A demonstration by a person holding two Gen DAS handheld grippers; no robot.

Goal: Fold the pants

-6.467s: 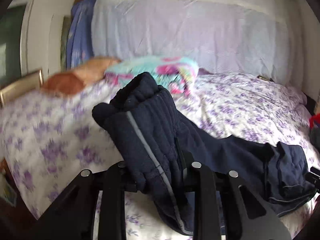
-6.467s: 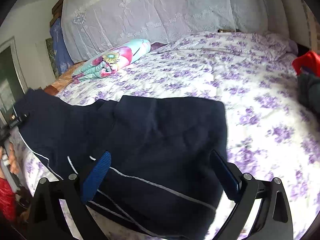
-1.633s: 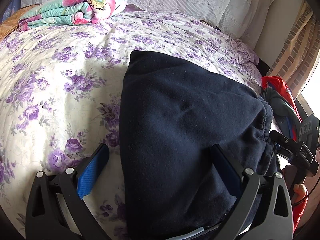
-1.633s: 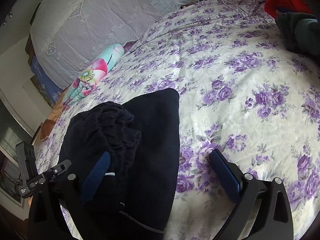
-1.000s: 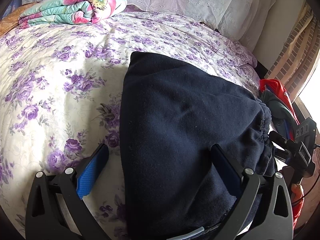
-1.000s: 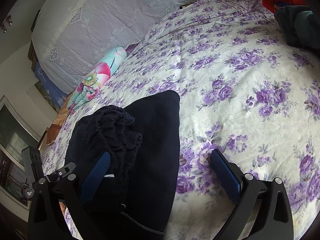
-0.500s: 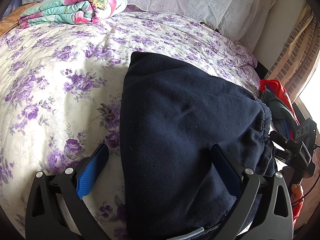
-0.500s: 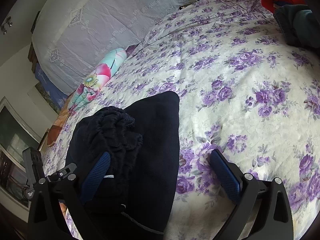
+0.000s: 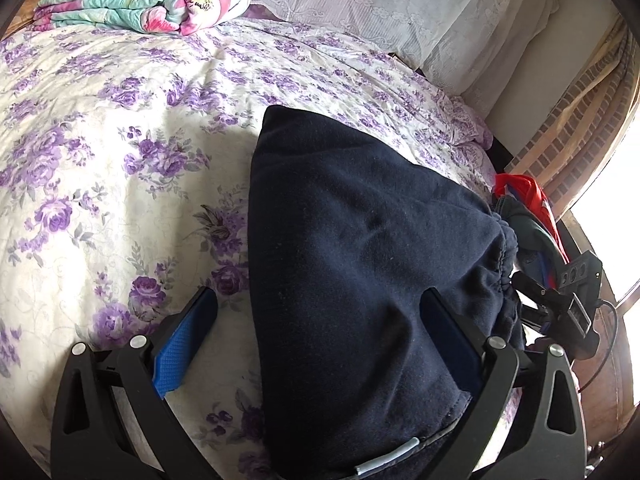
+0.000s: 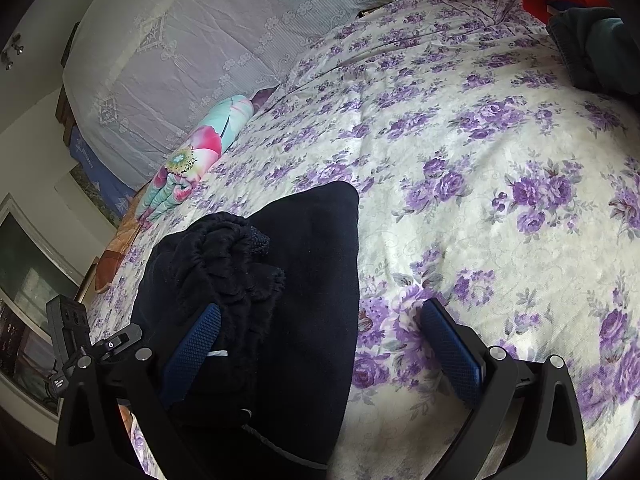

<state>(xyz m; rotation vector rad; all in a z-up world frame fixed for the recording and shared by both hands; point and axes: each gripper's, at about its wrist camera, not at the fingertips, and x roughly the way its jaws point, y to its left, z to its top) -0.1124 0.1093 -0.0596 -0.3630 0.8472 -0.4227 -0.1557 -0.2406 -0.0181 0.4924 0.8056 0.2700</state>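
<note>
The folded navy pants (image 9: 360, 264) lie on the bed (image 9: 100, 184), directly ahead of both grippers. Left gripper (image 9: 318, 312): released, jaws wide, straddling the pants. Right gripper (image 10: 320, 320): released, pants bundle at its left finger, bedspread beneath its right.

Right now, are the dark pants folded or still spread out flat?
Folded. The dark pants lie as one compact stack on the floral bedspread, with the gathered waistband bunched on top.
</note>
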